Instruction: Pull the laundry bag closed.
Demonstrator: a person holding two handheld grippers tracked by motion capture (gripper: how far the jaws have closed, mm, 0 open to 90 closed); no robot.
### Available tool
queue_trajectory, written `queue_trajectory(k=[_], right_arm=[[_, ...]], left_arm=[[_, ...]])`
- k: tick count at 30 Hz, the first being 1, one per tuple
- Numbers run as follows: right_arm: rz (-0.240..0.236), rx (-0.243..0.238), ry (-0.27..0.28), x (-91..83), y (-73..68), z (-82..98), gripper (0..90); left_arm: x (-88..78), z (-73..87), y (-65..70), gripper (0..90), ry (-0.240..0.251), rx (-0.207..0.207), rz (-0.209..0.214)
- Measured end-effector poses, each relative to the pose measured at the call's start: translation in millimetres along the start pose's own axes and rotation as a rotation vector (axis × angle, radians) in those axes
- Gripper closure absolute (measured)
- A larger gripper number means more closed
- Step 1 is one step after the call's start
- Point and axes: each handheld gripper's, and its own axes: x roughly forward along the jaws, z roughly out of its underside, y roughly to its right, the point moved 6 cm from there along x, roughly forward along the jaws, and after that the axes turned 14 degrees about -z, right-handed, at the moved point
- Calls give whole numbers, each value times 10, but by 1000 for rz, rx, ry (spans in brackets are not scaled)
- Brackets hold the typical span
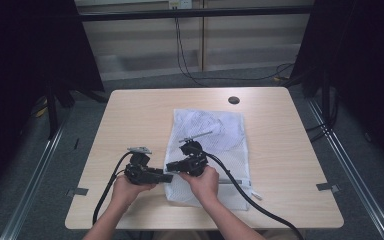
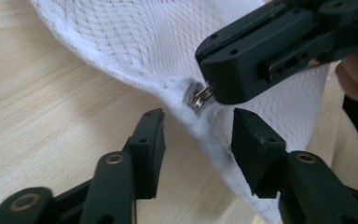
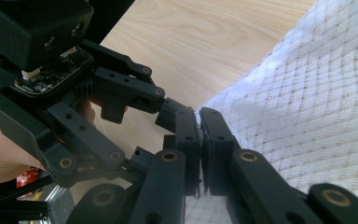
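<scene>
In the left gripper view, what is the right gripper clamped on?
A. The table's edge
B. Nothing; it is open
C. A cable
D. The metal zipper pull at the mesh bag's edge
D. The right gripper, shut, pinches the metal zipper pull on the white mesh bag, while the left gripper straddles the bag's edge, not yet pressing.

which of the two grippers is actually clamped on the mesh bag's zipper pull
The right gripper, jaws shut on the metal zipper pull of the white mesh bag. The left gripper stands apart, its jaws straddling the bag's edge without pressing.

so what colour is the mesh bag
White, with a fine woven diamond pattern. The mesh bag shows it best in the right gripper view.
</scene>
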Motion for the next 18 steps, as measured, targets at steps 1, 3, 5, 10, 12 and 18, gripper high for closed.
queue_trajectory(k=[1,3,5,10,12,18], right_arm=[[-2,1,1,6,-3,2,868],[-1,2,0,8,-3,4,868],[-3,5,1,13,-6,7,868],[-3,1,3,3,-6,10,868],[2,-1,4,-23,2,13,868],[-12,17,10,-50,22,44,869]], left_arm=[[0,0,0,585,0,0,0],[13,1,11,602,-6,-3,2],[35,6,28,664,-9,5,-9],[32,2,5,750,-10,2,-16],[27,0,11,851,-11,4,-22],[24,2,20,874,-38,-4,-31]])
